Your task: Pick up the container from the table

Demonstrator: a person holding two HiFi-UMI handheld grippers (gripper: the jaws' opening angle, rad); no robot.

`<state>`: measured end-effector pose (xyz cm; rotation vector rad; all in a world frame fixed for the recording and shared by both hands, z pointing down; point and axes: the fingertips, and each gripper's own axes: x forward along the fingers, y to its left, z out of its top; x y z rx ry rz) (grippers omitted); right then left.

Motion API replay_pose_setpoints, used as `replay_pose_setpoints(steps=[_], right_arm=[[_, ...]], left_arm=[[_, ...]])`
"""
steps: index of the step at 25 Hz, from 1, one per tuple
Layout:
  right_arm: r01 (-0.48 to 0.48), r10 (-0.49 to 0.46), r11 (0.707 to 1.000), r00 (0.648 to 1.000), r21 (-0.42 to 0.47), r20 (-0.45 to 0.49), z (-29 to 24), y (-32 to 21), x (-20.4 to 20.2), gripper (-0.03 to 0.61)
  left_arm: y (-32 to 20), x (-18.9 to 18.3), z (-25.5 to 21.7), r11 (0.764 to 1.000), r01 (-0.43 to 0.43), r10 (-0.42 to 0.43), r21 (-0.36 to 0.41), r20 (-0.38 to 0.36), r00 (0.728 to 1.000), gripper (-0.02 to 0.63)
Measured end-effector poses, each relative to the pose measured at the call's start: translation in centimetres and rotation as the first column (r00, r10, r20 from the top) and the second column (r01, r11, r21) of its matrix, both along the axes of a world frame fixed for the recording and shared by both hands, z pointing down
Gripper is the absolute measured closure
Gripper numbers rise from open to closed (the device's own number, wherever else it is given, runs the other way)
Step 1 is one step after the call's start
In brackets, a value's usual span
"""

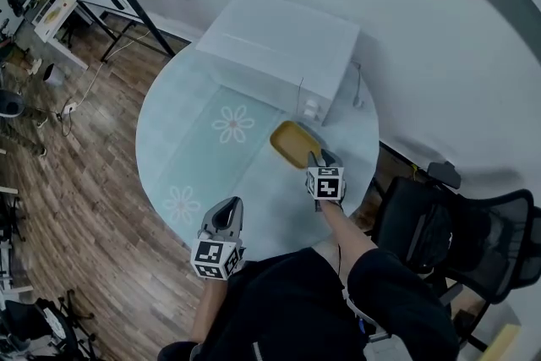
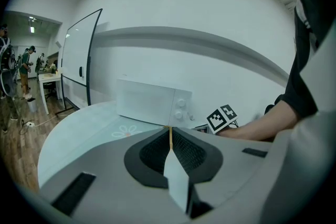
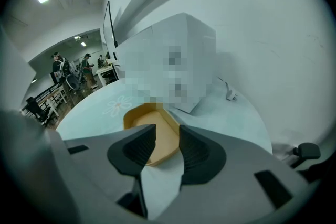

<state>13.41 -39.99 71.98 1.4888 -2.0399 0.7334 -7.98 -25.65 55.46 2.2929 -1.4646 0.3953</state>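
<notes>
Right claw (image 3: 167, 136) gaping, straddling near rim of container (image 3: 140, 119); not yet gripping. Container sitting on counter (image 1: 190, 152), unlifted. Left claw (image 2: 170, 134) closed, empty, hanging aside.

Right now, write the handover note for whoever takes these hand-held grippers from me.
Left hand-held gripper: shut, empty, held over the near edge of the table, away from the job.
Right hand-held gripper: open, at the near end of the yellow container. The rim sits in the gap between the jaws, not clamped.
Container: empty as far as can be seen, resting on the table just in front of the white microwave.
Done: the right side's approach to the container.
Left: close on the rim, then lift the container off the table.
</notes>
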Motion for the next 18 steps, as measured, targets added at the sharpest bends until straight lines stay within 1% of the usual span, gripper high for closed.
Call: replay_pose_setpoints(steps=[6,10,14,18], right_arm=[[0.009,-0.010,0.999,0.999,-0.048,-0.030,2.2,-1.8,0.5,0.448],[-0.006,0.002,0.996,0.999,-0.089,-0.038,3.5,-2.9,1.0,0.448],[-0.013,0.009,0.989,1.000,-0.144,-0.029,4.9,-3.5,1.1,0.448],[-0.021,0.013,0.981,0.999,-0.195,-0.040,6.1,-3.7,1.4,0.448]], left_arm=[[-0.9,-0.3,0.6,1.000,0.020,-0.020,-0.019,0.004,1.000,0.588],[-1.6,-0.9,0.8,0.999,0.032,-0.031,-0.030,0.009,0.999,0.588],[-1.9,-1.4,1.0,0.998,0.043,-0.042,-0.037,0.013,0.999,0.588],[-2.3,-1.7,1.2,0.998,0.049,-0.049,-0.044,0.013,0.999,0.588]])
